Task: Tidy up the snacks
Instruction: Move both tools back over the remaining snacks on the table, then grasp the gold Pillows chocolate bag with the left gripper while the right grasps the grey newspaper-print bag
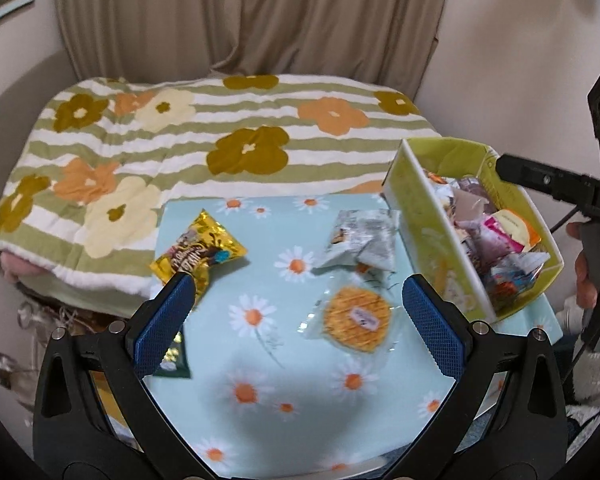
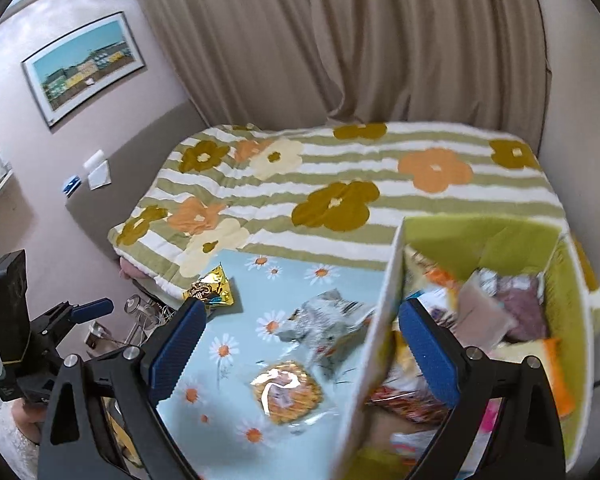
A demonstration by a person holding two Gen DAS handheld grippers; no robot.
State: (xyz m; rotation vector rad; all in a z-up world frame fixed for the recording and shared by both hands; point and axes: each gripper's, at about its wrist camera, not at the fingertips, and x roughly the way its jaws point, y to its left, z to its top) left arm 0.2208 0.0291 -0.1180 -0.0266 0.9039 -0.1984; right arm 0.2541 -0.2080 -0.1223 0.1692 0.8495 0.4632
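Both grippers hovered empty. Left gripper (image 1: 296, 312) fingers wide apart over table (image 1: 260, 432); right gripper (image 2: 300, 344) fingers apart too, straddling near wall of green bin (image 2: 384, 300), nothing clamped. Bin at table's right edge, already stuffed w/ packets. Loose on daisy cloth: wrapped waffle (image 1: 358, 318), silver packets (image 1: 360, 240), gold bag (image 1: 198, 254), dark packet (image 1: 176, 360) half hidden behind left finger. Step, prob: between picks. Next: drop onto waffle, pinch thin wrapper. Bin contents blurred, can't ID.
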